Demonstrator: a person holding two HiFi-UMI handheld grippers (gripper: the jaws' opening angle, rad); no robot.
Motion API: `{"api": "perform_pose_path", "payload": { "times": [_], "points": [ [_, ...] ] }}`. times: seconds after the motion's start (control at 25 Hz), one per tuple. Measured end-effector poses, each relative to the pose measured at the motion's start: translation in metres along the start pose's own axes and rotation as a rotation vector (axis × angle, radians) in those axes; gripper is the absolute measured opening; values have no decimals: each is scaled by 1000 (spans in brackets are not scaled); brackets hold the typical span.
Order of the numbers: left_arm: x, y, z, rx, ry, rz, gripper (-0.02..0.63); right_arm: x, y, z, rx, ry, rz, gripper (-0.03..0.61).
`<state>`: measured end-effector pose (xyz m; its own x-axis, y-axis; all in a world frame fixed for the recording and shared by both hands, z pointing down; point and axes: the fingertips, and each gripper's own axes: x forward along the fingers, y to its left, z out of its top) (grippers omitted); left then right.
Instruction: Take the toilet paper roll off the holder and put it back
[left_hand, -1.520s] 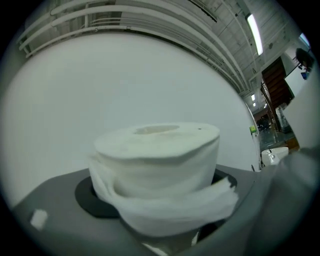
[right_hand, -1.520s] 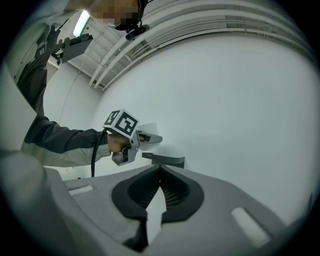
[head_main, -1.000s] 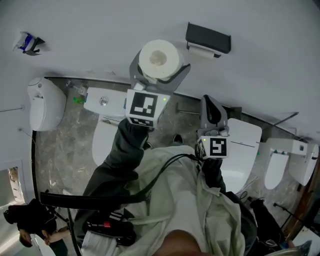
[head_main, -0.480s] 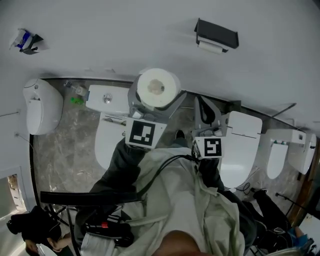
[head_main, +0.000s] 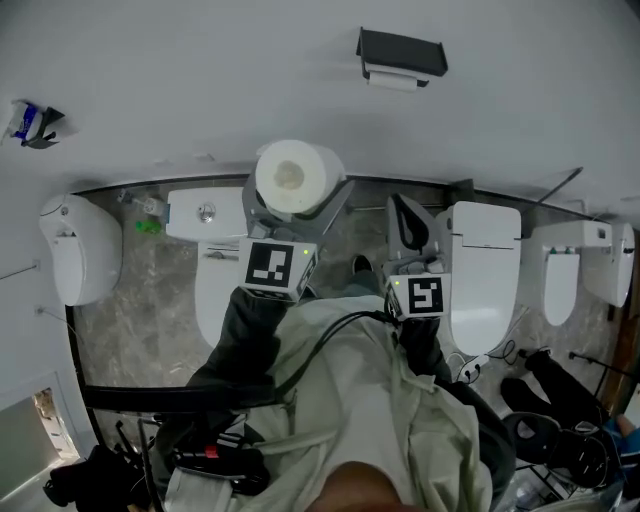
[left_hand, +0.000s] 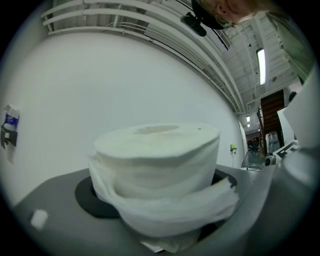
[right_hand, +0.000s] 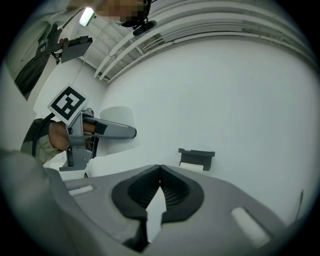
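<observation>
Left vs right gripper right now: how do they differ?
Grip: the grey left gripper is clamped wide on the white toilet paper roll. The grey right gripper has its jaws together with nothing between them.
View: the black wall holder shows ahead of the right gripper's jaws. The left gripper view shows the roll and no holder.
Shared: both point toward the white wall.

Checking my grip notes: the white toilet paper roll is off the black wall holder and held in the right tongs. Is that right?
Not quite. The white toilet paper roll is held in the left tongs, as the left gripper view shows. The right tongs are shut with nothing in them. The roll is indeed off the black wall holder.
</observation>
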<state>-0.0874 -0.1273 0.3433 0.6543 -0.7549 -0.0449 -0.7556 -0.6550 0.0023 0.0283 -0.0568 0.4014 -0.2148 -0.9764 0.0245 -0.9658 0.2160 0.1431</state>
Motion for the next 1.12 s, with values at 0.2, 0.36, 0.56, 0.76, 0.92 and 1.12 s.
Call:
{"api": "perform_pose_path", "payload": {
  "times": [0.2,0.36,0.56,0.76,0.92,1.12],
  "points": [
    [25,-3,0,20,7,-6,492,-6,-17,-3,12,15,-27,0],
    [60,0,8,60,-3,8,492,-8,-41,-7,14,-1,-44,0],
    [113,-7,16,71,0,12,492,-4,-81,0,10,-25,-74,0],
    [171,-12,21,85,6,23,492,9,-117,13,-28,-75,-71,0],
    [218,-14,31,101,6,26,492,17,-138,11,-30,-78,-60,0],
    [273,-21,33,123,29,14,492,22,-160,9,-34,-82,-47,0]
  ]
}}
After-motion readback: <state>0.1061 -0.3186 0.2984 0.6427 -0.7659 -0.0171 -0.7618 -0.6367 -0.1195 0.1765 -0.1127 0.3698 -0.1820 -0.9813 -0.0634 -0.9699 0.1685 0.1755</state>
